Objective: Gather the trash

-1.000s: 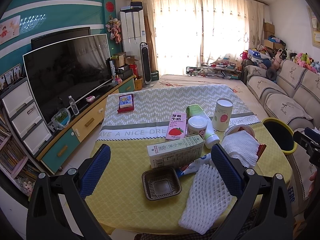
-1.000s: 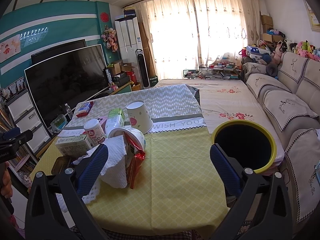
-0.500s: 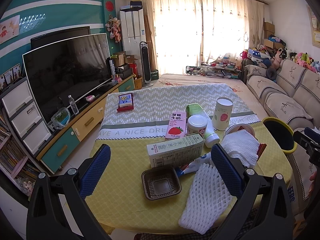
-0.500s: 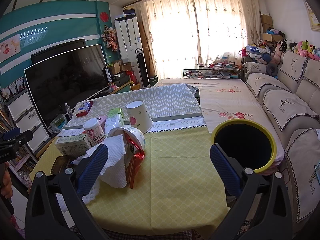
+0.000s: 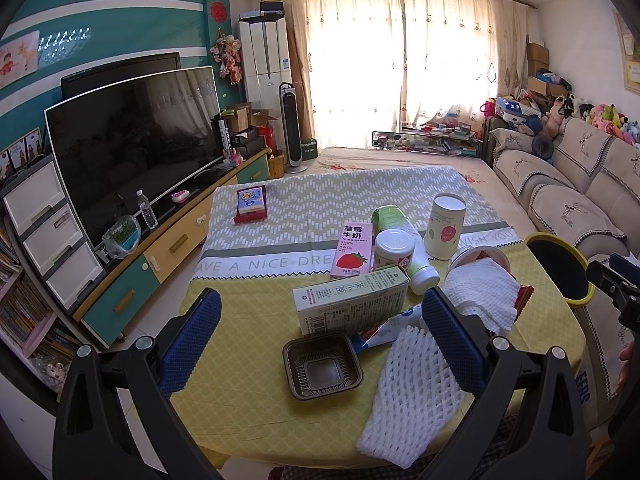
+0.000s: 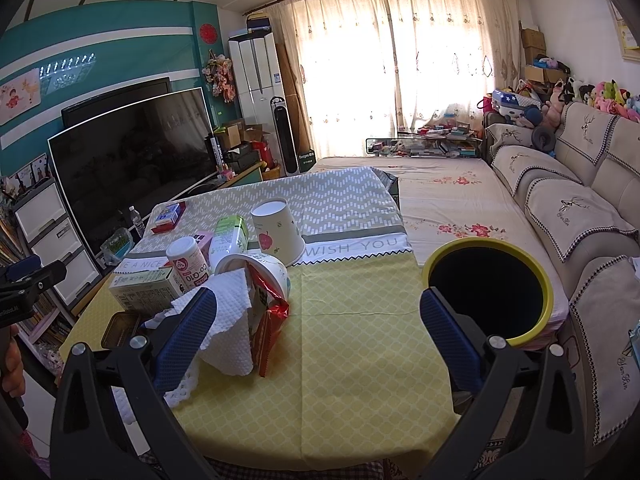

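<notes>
Nothing was seen moved since the earlier frames; left gripper (image 5: 320,326) and right gripper (image 6: 318,322) were held spread and empty above the table (image 6: 360,360); all trash (image 5: 352,308) remained on it, bin (image 6: 490,286) beside, collection not begun.

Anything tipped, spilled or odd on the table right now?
Yes. The white instant-noodle cup lies on its side with a red foil wrapper and white paper towel hanging from its mouth; the apple-print paper cup stands upside down. No liquid spill visible.

Black gripper frames, blue textured pads (image 5: 191,338), silver screws
</notes>
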`<state>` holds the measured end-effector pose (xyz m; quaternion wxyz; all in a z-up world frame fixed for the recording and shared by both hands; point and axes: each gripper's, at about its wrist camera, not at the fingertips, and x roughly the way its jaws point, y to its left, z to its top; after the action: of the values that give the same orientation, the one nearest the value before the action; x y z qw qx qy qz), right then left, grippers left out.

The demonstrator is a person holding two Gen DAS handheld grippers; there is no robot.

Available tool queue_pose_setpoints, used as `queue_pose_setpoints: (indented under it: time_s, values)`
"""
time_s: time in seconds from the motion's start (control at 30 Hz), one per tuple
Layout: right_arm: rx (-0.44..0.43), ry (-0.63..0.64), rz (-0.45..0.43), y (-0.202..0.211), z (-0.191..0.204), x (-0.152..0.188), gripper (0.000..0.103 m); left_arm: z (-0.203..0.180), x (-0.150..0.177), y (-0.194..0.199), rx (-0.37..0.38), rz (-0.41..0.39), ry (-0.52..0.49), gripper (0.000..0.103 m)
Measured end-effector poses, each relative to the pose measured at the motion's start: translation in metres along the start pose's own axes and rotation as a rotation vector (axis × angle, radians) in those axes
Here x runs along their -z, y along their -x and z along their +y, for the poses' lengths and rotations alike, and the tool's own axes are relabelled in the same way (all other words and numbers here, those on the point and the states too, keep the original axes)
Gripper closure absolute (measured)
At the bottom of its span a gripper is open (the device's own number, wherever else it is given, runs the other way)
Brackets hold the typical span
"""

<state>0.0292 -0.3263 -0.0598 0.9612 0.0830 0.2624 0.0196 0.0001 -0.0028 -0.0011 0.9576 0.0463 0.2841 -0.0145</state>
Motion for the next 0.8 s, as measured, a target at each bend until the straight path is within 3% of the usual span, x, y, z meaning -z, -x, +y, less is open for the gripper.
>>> queue_pose_setpoints:
  time_s: [0.5, 0.8]
  values:
    - [0.000, 0.002, 0.011, -0.006, 0.000, 0.007, 0.006, -0.001, 0.006, -0.007, -0.004, 0.010, -0.003, 0.004]
    - [-0.003, 0.035, 0.038, -0.024, 0.001, -0.001, 0.006, 0.004, 0.004, -0.019, 0.040, 0.028, 0.013, 0.004]
